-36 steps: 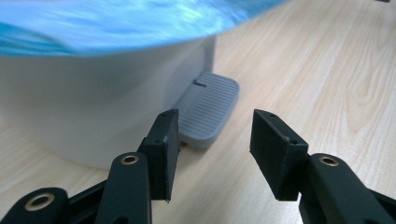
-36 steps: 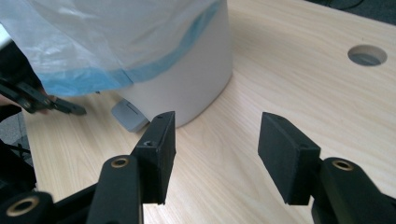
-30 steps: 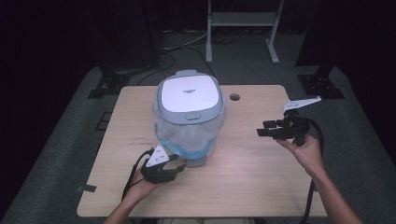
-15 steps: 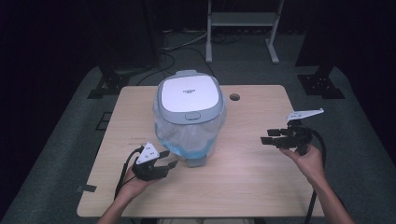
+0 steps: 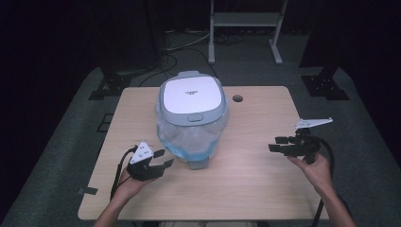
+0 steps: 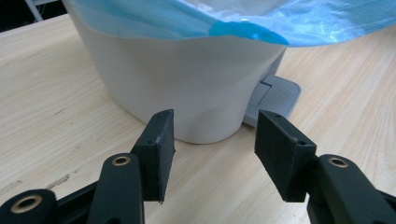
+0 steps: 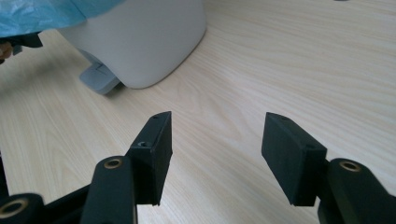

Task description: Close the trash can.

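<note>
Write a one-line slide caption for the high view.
Two hand-held grippers, left and right, open beside a lidded pedal bin on a wooden table.

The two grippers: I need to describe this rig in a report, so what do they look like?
Both are black. The left gripper and the right gripper each carry a grey three-cornered plate and trail a black cable. Their jaws end in flat black rectangular pads with brass-coloured pivot rivets. The forearms are bare.

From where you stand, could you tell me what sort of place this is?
Probably a dim lab or recording studio: a lone light wooden table on grey carpet, loose black cables, and a white metal stand behind.
</note>
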Demonstrator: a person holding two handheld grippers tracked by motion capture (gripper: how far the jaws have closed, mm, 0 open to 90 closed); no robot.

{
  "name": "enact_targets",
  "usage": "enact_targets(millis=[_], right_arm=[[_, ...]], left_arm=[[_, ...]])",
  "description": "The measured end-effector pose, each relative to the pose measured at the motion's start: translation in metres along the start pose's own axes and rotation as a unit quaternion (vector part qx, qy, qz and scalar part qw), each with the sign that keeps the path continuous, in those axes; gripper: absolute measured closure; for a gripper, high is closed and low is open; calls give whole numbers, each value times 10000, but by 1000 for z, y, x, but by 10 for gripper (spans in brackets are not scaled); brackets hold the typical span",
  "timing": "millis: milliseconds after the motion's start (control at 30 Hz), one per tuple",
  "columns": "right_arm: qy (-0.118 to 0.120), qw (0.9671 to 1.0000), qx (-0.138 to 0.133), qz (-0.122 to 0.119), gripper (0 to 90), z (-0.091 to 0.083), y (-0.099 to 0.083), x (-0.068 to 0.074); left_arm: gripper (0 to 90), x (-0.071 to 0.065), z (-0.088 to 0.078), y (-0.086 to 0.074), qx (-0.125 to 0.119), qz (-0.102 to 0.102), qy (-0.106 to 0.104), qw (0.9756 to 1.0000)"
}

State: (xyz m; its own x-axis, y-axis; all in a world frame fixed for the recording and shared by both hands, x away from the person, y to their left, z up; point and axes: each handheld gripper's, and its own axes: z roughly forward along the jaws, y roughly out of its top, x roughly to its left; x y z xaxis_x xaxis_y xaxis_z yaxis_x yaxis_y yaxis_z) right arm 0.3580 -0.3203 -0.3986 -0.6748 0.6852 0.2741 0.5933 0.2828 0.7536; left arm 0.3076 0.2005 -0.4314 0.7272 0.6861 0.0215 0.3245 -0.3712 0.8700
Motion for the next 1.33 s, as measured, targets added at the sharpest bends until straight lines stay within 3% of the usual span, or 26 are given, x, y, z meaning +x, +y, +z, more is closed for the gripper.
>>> enact_targets(millis=[867,1333], right_arm=[[-190,9991,-241,293,403,-27,-54,-9],[-246,9988,-272,316,361,-31,-69,-5]], left_arm=[[389,13,-14,-15,-60,-260,232,9994],[366,12,-15,-23,-94,-344,235,9991]])
